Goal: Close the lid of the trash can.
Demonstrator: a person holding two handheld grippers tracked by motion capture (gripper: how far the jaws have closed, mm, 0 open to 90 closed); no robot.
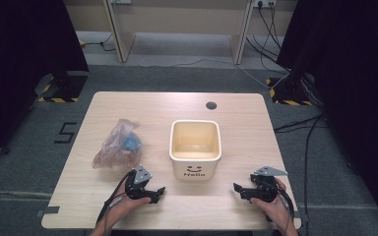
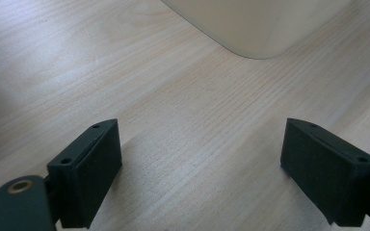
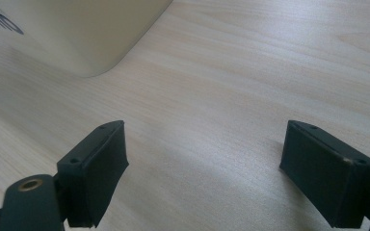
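Cream-coloured, the square tub [image 1: 195,147] with a smiley and "Hello" on its front stands between the two claws and a little ahead of them, empty inside. Its rounded corner rises just beyond the left claw [image 2: 202,159] in the left gripper view, and beyond the right claw [image 3: 203,161] in the right gripper view. Both claws gape wide, holding nothing, low over the pale wooden surface [image 1: 236,110]. Ahead of the left claw [image 1: 158,192], close by, lies a crumpled clear plastic bag [image 1: 115,145] with something blue inside. The right claw [image 1: 238,189] points inward toward the tub.
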